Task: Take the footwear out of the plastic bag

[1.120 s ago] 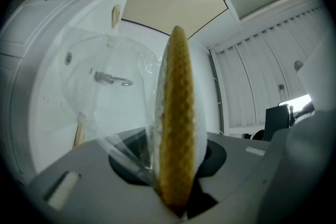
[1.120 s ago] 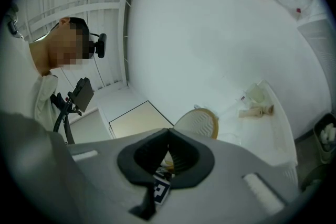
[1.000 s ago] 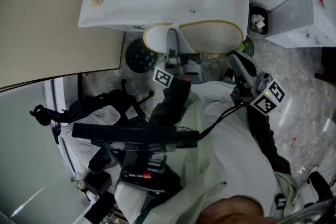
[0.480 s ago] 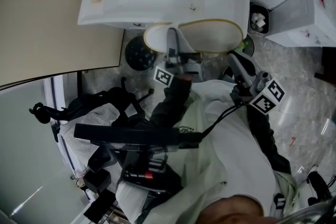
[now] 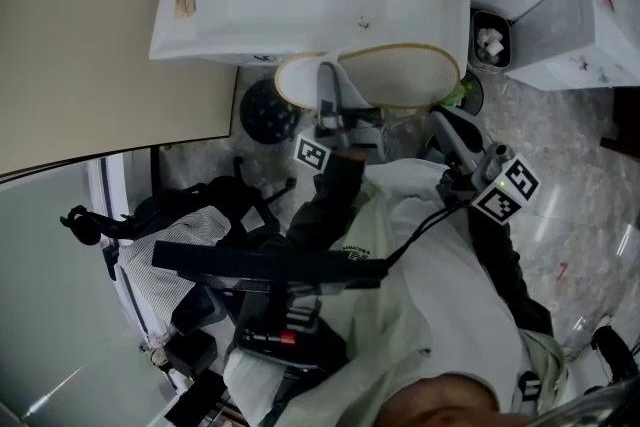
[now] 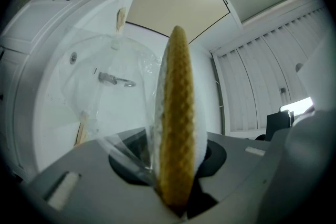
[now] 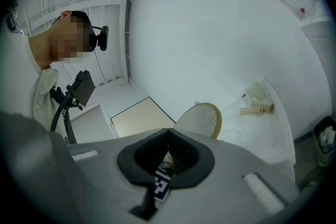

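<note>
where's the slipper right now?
Head view, centre: slipper clamped by the left gripper, just below the sink's front edge, clear plastic bag against it.

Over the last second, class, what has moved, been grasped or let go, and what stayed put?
Nothing visibly changed. The left gripper stays clamped on the slipper, the clear plastic bag still against it, by the washbasin. The right gripper stays shut and empty. Only the head view shifted slightly.
</note>
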Action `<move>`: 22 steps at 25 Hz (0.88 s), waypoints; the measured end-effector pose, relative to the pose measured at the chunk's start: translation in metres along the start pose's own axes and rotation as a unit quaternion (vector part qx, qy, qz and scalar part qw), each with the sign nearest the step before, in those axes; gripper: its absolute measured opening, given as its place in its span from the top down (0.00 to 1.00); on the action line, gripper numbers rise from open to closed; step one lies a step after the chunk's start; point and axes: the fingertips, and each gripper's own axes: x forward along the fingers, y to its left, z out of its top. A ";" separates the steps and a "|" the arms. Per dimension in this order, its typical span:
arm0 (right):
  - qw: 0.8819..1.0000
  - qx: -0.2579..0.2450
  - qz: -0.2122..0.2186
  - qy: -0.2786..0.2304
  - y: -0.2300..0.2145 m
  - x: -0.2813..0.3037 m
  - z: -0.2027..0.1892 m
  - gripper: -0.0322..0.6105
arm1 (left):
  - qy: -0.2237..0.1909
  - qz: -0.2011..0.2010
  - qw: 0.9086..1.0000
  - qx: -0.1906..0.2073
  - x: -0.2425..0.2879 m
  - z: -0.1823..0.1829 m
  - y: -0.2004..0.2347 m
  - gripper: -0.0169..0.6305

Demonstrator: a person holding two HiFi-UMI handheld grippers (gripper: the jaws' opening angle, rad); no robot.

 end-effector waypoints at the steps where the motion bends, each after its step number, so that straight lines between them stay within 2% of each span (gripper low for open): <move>1: 1.000 0.000 -0.001 -0.001 -0.001 -0.001 0.000 0.95 | 0.000 0.000 1.000 -0.001 0.000 -0.001 0.001 0.80; 22: 1.000 0.003 0.009 0.013 -0.008 -0.015 0.008 0.95 | -0.019 0.004 1.000 0.003 -0.013 -0.016 0.001 0.80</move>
